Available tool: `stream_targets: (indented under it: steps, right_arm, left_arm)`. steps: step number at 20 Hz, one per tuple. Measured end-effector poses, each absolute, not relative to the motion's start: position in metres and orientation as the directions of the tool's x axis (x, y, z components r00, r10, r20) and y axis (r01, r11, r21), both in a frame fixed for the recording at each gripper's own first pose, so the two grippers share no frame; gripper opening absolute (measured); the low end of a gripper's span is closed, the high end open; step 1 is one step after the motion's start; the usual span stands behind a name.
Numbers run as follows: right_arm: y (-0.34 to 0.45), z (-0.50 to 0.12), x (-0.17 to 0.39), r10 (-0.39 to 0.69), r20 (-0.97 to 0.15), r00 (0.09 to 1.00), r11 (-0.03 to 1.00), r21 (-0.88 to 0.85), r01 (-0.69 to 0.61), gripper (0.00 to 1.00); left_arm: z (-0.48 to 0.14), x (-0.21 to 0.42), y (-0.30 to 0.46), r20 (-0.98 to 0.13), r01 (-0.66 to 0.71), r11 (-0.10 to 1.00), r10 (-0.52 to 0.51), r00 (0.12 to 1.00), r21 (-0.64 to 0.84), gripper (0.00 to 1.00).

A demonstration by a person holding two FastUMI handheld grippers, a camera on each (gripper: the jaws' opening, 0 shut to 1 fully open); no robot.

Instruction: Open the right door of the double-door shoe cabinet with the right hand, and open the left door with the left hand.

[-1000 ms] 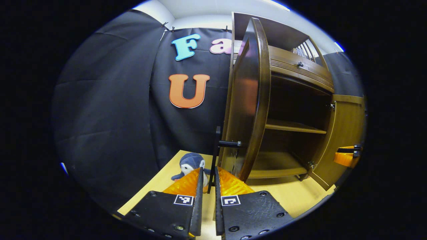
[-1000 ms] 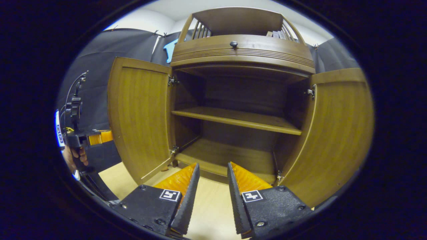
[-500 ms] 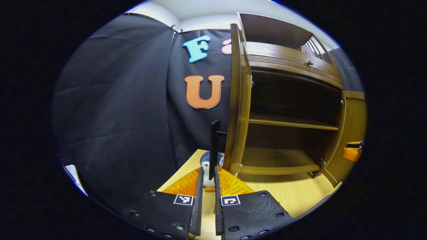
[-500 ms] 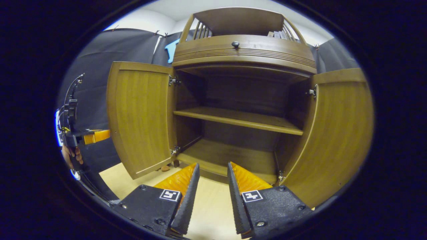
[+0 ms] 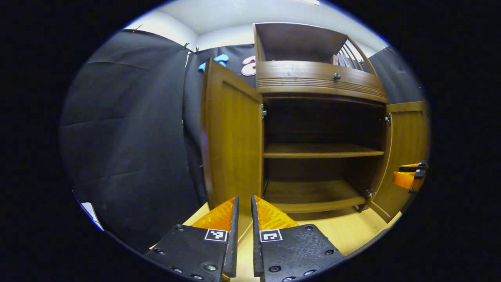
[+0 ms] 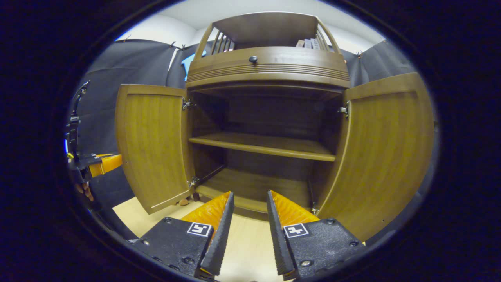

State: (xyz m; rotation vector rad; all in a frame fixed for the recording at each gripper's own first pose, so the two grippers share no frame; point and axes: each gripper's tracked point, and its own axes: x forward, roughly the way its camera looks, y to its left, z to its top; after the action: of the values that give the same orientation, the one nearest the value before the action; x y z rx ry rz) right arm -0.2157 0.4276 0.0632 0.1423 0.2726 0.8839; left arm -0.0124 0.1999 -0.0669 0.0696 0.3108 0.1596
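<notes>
The brown wooden shoe cabinet (image 6: 270,66) stands with both doors swung wide. In the right gripper view the left door (image 6: 150,145) and the right door (image 6: 385,149) show their inner faces. My right gripper (image 6: 250,196) is open, holds nothing, and sits in front of the bottom shelf. In the left gripper view my left gripper (image 5: 244,201) is shut to a narrow slit with nothing between its fingers. It sits just in front of the left door's (image 5: 233,137) inner face. The right door (image 5: 405,145) stands at the far right, with the right gripper (image 5: 409,176) beside it.
Inside are a middle shelf (image 6: 266,145) and a bare bottom board. Above the doors is a drawer with a dark knob (image 6: 253,59). Light wooden floor (image 6: 250,243) lies in front. A hand (image 6: 83,190) holds the left gripper (image 6: 105,163) beside the left door.
The left door swung wider, and the left gripper view turned from its edge to its inner face. The black handle left the left fingers. The plush penguin went out of sight.
</notes>
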Motion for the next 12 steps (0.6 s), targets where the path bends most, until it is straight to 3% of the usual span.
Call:
stream_targets:
  steps: [4,5,6,7,9,10,11,12]
  right_arm:
    - [0.414,0.072,-0.206,0.763,-0.158,0.627,0.646,0.246,-0.723,0.54]
    - [0.411,0.072,-0.203,0.757,-0.157,0.634,0.652,0.248,-0.717,0.6]
    - [0.408,0.073,-0.201,0.754,-0.155,0.639,0.655,0.253,-0.712,0.55]
    - [0.405,0.073,-0.199,0.749,-0.154,0.645,0.66,0.257,-0.706,0.6]
    - [0.399,0.076,-0.195,0.74,-0.152,0.655,0.669,0.263,-0.695,0.6]
    - [0.395,0.077,-0.192,0.736,-0.15,0.661,0.674,0.266,-0.69,0.57]
    - [0.392,0.078,-0.191,0.733,-0.148,0.664,0.676,0.27,-0.686,0.6]
    - [0.392,0.078,-0.191,0.739,-0.145,0.658,0.669,0.274,-0.691,0.59]
  left_arm:
    - [-0.056,0.001,0.155,-0.274,-0.096,0.995,0.102,0.956,0.035,0.16]
    - [-0.055,0.006,0.145,-0.276,-0.082,0.996,0.084,0.958,0.017,0.17]
    - [-0.053,0.008,0.137,-0.274,-0.073,0.997,0.072,0.959,0.007,0.21]
    - [-0.05,0.011,0.128,-0.273,-0.059,0.998,0.057,0.96,-0.002,0.22]
    - [-0.05,0.014,0.114,-0.267,-0.035,0.999,0.033,0.963,-0.003,0.29]
    - [-0.047,0.015,0.105,-0.264,-0.022,1.0,0.021,0.964,0.0,0.37]
    - [-0.045,0.016,0.096,-0.263,-0.006,1.0,0.007,0.965,0.006,0.53]
    - [-0.045,0.017,0.088,-0.261,0.006,1.0,-0.001,0.965,0.016,0.56]
